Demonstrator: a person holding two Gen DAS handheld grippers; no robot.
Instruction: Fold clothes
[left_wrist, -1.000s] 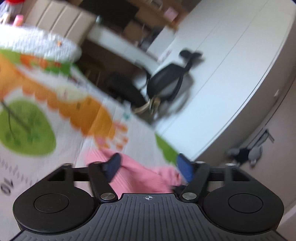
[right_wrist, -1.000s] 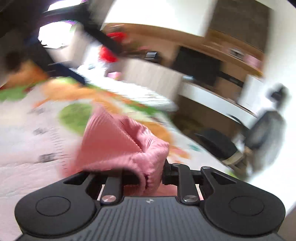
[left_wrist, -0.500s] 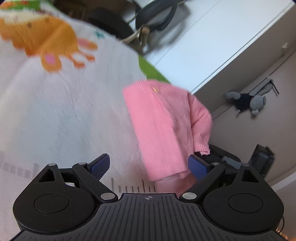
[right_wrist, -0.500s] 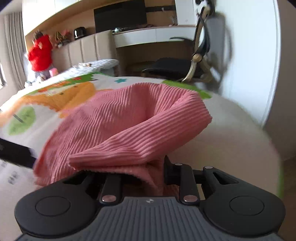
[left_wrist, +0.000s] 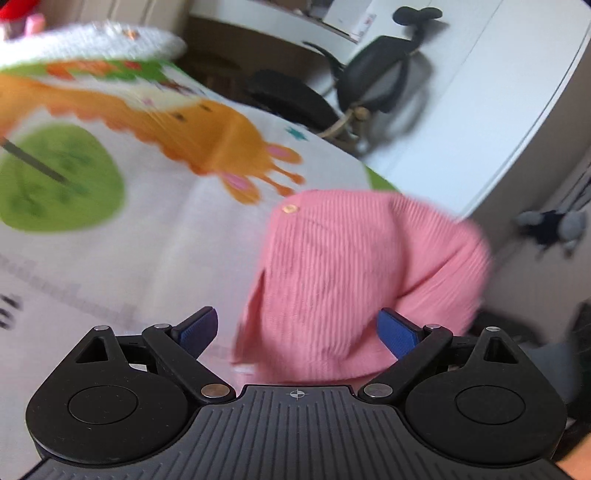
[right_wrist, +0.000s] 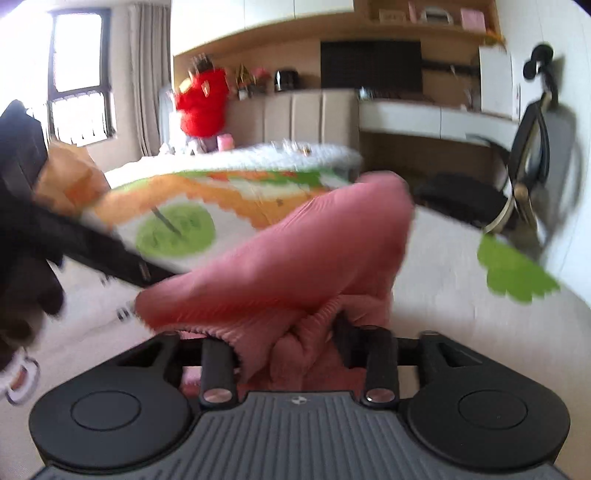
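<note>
**Right jaws clamped on the pink garment, left jaws apart beside it**

Jaws of the right gripper are closed on a bunch of the pink ribbed knit garment; the cloth is gathered between them and rises in a loose hump in front of the camera. The left gripper holds nothing: its blue-padded jaws stand wide apart, just short of the garment's near edge.

The garment lies on the white bed cover with an orange giraffe and green tree print, near the bed's far corner, with one layer already doubled over and a small gold button showing at its top corner. I judge that a fold is in progress, with the right side carrying a flap of cloth. Whether this is an early or a late fold the pictures do not settle.

The next move, in my judgement, calls for laying the held flap flat and square, while the left gripper takes or presses the near edge so the layers do not slide.

Around the bed stand a black office chair and a white wardrobe wall; a grey and dark soft toy lies on the floor. Nothing lies on the cover close to the garment, but the bed's edge is near and cloth could slip over it.
</note>
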